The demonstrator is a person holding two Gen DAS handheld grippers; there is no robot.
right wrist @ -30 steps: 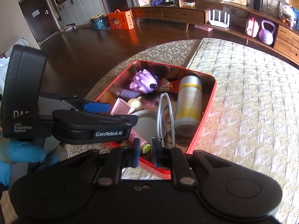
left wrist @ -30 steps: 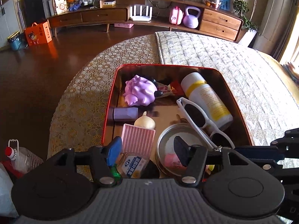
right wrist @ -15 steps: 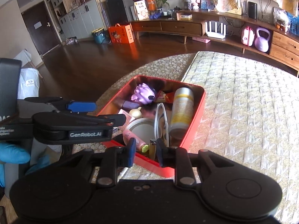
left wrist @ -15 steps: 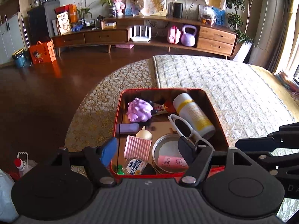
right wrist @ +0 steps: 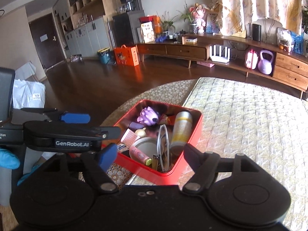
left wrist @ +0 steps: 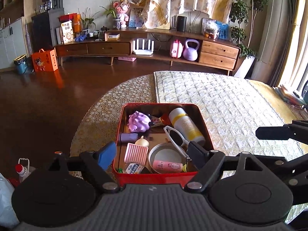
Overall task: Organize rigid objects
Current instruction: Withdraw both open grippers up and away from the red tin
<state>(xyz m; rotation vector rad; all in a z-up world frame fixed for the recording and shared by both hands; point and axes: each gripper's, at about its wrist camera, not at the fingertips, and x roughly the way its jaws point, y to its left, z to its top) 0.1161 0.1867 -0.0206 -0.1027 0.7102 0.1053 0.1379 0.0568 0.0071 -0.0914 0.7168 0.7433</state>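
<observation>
While the red tin (left wrist: pixel 154 178) sits low in the frame's middle on the patterned worktop, packed with a bottle (left wrist: pixel 185 124), sunglasses (left wrist: pixel 176 136) and a purple toy (left wrist: pixel 138 123), both hand-held grippers hang near it. Left hand-held gripper (left wrist: pixel 153 154) and right hand-held gripper (right wrist: pixel 149 155) are opening, nothing between the jaws. Judged: sorting looks nearly finished; retreat should stay clear of the rim.
</observation>
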